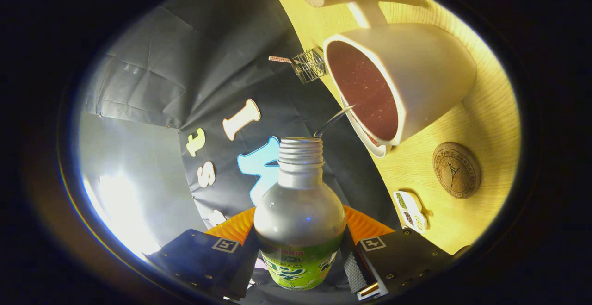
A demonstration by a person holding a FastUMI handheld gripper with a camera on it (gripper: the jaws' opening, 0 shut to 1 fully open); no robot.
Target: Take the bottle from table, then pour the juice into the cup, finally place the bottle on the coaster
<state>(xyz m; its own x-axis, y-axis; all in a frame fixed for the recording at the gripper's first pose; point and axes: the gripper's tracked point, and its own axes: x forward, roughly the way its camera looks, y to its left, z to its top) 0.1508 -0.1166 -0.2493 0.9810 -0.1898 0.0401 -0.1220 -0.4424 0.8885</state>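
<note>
The gripper (pixel 300 254) clenched the silver metal bottle (pixel 299 221), tipped so its open neck aimed toward the white, dark-lined cup (pixel 416 87); the round cork coaster (pixel 456 170) waited nearby.

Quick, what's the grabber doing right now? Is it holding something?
Gripper: closed on the bottle, one finger pressed against each side; the bottle is tipped toward the cup.
</note>
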